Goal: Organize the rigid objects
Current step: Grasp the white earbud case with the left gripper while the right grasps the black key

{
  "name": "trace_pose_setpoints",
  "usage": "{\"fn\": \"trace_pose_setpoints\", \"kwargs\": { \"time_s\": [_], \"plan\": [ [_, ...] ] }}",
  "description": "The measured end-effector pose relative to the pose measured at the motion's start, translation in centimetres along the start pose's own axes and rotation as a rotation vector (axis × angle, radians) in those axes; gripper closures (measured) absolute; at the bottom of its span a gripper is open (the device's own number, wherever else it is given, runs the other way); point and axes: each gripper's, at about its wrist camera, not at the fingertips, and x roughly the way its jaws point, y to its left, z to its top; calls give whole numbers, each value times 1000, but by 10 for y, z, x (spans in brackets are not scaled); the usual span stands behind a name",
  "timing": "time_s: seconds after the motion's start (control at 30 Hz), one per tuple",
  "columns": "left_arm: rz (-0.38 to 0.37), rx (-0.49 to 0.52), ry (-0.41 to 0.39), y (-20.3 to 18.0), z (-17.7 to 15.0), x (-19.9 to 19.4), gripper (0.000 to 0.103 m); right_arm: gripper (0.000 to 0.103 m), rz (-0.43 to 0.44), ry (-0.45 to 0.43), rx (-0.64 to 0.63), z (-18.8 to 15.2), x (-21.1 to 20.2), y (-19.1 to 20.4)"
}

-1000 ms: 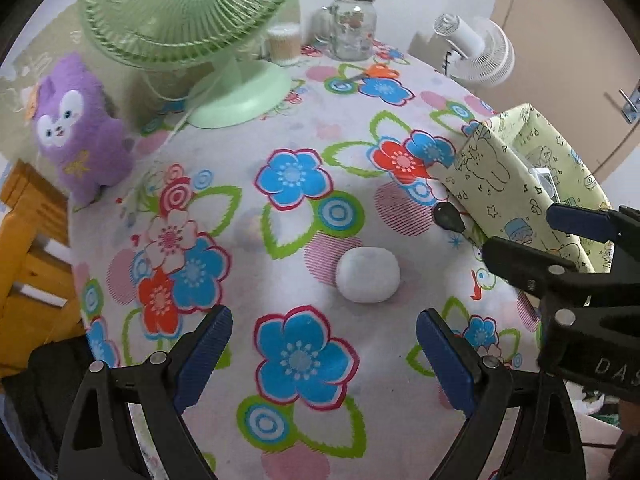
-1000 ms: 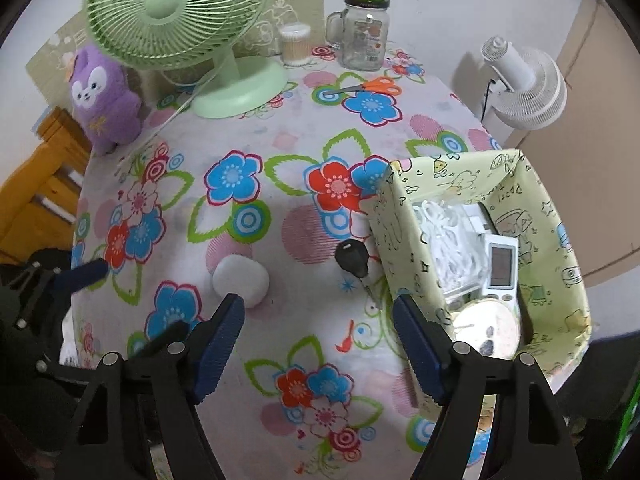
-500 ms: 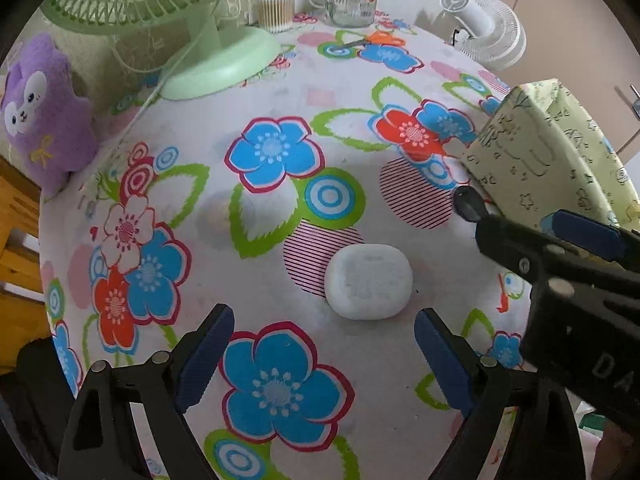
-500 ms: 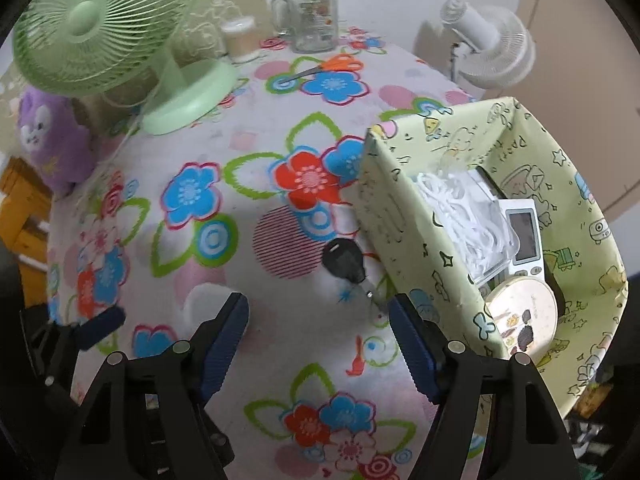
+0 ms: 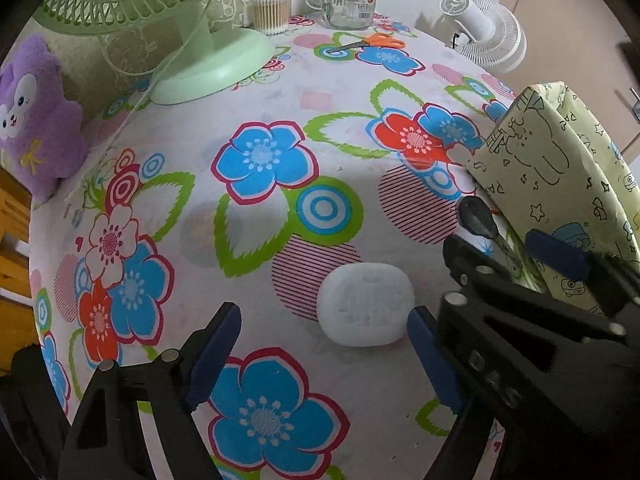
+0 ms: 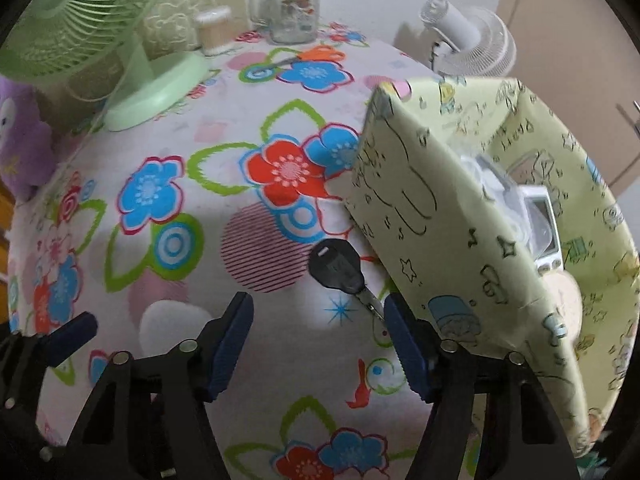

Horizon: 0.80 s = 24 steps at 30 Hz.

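Here, in your left wrist view, the left claw [image 5: 320, 354] stands wide and empty over the floral-clothed bench [image 5: 280, 92]. The white rounded plastic case [image 5: 366, 309] lies on the cloth between and just ahead of its blue pads, nearer the right pad. The right claw [image 5: 516, 248] shows at the right edge. In your right wrist view, that claw [image 6: 318, 340] is wide and empty too; the black-headed key [image 6: 338, 267] lies just ahead, beside the pale green patterned box [image 6: 460, 240].

White case between the jaws
Left gripper [image 5: 324, 354] gapes around the white case [image 5: 366, 309] on the floral bench [image 5: 340, 152].
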Motion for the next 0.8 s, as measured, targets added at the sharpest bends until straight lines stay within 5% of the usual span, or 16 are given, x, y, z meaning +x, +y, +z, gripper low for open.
{"fn": "trace_pose_setpoints", "kwargs": {
  "time_s": [0.8],
  "plan": [
    [-26, -40, 24, 1, 9, 14, 45, 39, -31, -16, 131, 5, 24, -11]
  ]
}}
